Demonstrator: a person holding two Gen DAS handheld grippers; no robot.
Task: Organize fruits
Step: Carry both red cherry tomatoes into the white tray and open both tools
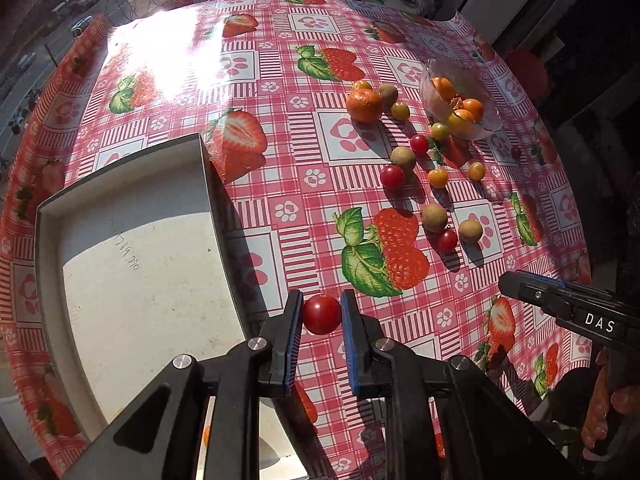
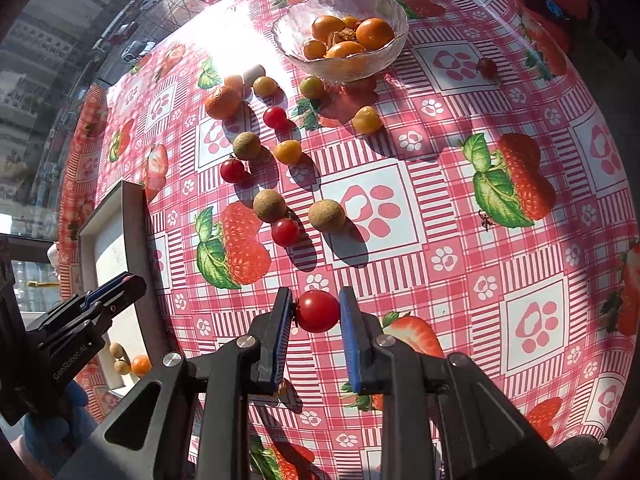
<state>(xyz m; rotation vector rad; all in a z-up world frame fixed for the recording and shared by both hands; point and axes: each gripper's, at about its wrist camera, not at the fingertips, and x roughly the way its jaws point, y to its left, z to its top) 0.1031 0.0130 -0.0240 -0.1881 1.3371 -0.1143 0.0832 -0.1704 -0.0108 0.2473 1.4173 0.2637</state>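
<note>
Left gripper (image 1: 321,316): jaws clamped on one cherry tomato (image 1: 321,314), round, no clear long axis. Right gripper (image 2: 316,312): jaws clamped on a second tomato (image 2: 318,311), stem end toward its left finger. Tray (image 1: 48,216): left of the left gripper, white floor. Ahead: loose fruit, four red tomatoes, four brown longans, one mandarin (image 2: 222,102). Farthest: one glass bowl (image 2: 384,4) of orange fruit. Surface: pink strawberry-print tablecloth (image 2: 460,152), sunlit.

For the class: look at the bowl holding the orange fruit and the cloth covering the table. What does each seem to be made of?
Bowl: probably clear glass with a dimpled, textured surface; the tablecloth shows through its wall. Tablecloth: probably glossy vinyl or oilcloth; it throws strong white sun glare and lies smooth.
</note>
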